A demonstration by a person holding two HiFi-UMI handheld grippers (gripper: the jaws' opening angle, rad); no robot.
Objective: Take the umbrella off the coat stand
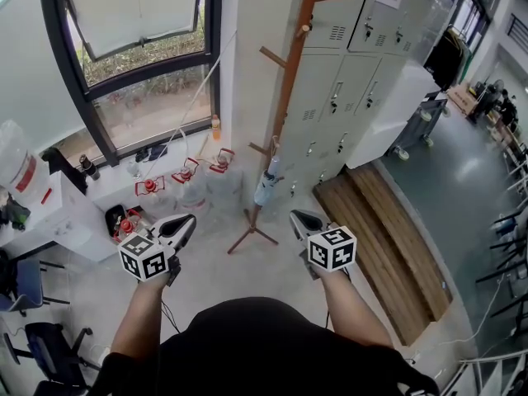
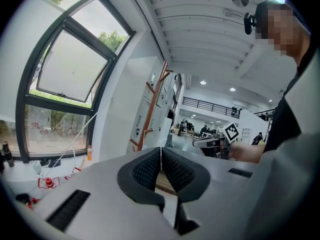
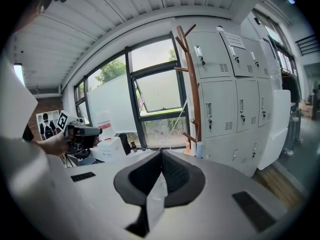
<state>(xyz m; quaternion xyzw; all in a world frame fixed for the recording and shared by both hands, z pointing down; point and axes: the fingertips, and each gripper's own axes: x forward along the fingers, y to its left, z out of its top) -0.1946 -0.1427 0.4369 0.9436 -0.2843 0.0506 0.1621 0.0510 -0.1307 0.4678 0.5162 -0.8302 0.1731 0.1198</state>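
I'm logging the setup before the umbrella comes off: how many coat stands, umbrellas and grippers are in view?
Coat stand: 1
Umbrella: 1, hanging low on the stand
Grippers: 2, the left gripper and the right gripper, both with jaws together and holding nothing
Total: 4

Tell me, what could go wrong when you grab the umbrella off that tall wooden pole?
1. The left tool and right tool are both shut and empty. Unless one opens first, it may just knock the umbrella.
2. The umbrella hangs low on the thin coat stand. Pulling sideways instead of lifting could tip the stand toward the clear jugs on the floor beside it.
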